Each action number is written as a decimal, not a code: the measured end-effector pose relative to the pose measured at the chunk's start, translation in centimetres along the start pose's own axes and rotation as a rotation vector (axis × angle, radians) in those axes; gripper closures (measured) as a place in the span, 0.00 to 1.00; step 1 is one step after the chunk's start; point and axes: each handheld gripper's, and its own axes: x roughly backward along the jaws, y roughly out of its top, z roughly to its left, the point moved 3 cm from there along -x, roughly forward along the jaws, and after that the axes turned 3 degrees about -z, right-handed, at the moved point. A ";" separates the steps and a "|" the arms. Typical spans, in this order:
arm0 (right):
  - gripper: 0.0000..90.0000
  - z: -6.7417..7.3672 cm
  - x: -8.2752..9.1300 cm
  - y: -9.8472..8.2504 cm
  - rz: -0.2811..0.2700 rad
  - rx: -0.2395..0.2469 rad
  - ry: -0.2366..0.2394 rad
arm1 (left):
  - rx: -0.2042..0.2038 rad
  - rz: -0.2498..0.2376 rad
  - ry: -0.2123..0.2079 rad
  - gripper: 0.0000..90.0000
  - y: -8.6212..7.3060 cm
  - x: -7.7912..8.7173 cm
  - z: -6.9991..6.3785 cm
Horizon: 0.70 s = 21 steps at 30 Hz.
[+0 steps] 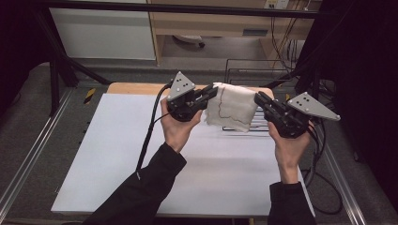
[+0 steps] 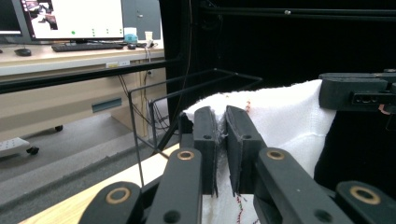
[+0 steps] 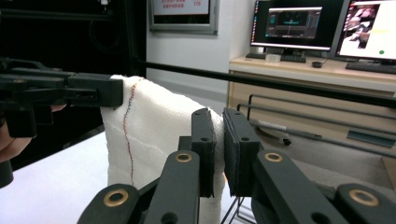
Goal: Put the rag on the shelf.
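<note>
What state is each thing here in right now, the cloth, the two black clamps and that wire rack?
White cloth: lifted off the table, hanging stretched between both grippers.
Left gripper: shut on the cloth's left edge.
Right gripper: shut on the cloth's right edge.
Wire rack: upright behind the cloth, nothing hanging on it.

Inventory, by count:
- White cloth (image 1: 232,107) with a red stitched line: one.
- Hand-held grippers: two, left gripper (image 1: 213,93), right gripper (image 1: 259,98).
- Black wire rack (image 1: 244,70), far right: one.
- White table sheet (image 1: 141,154): one.
- Monitors (image 3: 289,23) on the far desk: two.
</note>
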 end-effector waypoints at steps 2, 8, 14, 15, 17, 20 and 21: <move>0.93 -0.3 0.1 0.4 -0.008 0.004 -0.007 | -0.001 -0.005 -0.002 0.92 0.3 -0.3 -0.1; 0.93 -1.1 0.3 1.3 -0.024 0.005 -0.031 | -0.004 -0.019 -0.009 0.92 1.1 -1.2 -0.5; 0.93 -1.9 0.4 2.0 -0.037 0.005 -0.056 | -0.009 -0.026 -0.011 0.92 1.7 -2.1 -0.9; 0.93 -2.1 0.4 2.0 -0.038 0.009 -0.060 | -0.007 -0.031 -0.010 0.92 1.8 -2.3 -1.0; 0.93 -2.4 0.4 2.2 -0.039 0.009 -0.066 | -0.015 -0.031 -0.012 0.92 2.0 -2.6 -1.1; 0.93 -2.9 0.4 2.6 -0.042 0.010 -0.073 | -0.014 -0.041 -0.009 0.92 2.5 -3.0 -1.2; 0.93 -3.0 0.4 2.7 -0.043 0.013 -0.076 | -0.016 -0.040 -0.008 0.92 2.6 -3.1 -1.2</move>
